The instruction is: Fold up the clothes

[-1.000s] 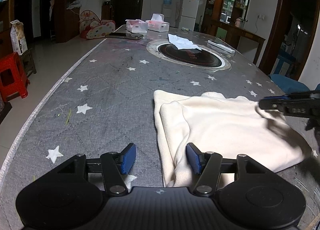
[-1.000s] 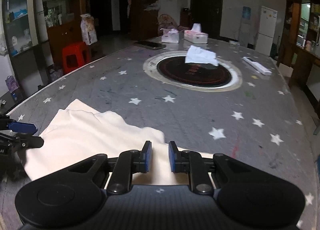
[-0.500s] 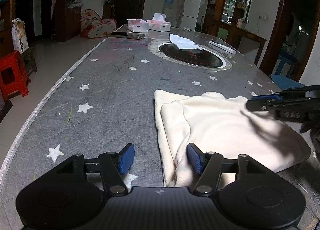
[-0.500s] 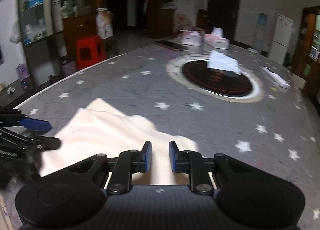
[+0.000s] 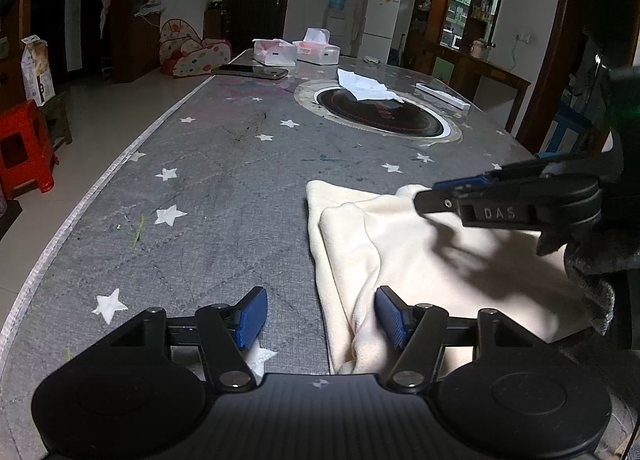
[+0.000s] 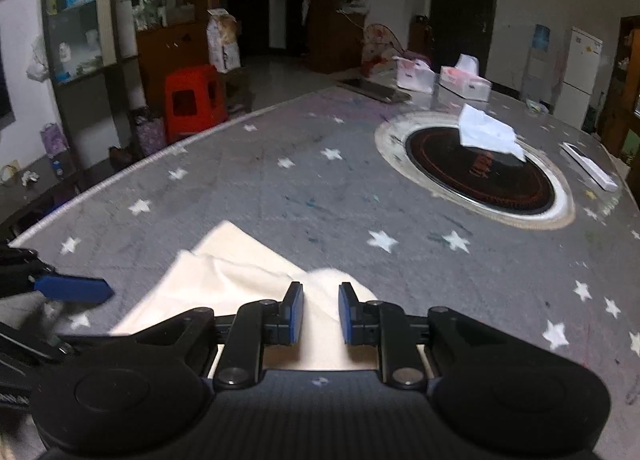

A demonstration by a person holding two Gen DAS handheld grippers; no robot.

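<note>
Two grippers over cream garment (image 5: 420, 260), already folded on table (image 5: 224, 188): left gripper (image 5: 320, 314) spread astride near-left edge; right gripper (image 6: 320, 312) narrowly parted above cloth, gripping nothing.

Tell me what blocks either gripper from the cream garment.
Nothing visible does. The left gripper hangs open over the cream garment at its near left edge, and the right gripper hangs open above its far side; the tissues lie far off.
</note>
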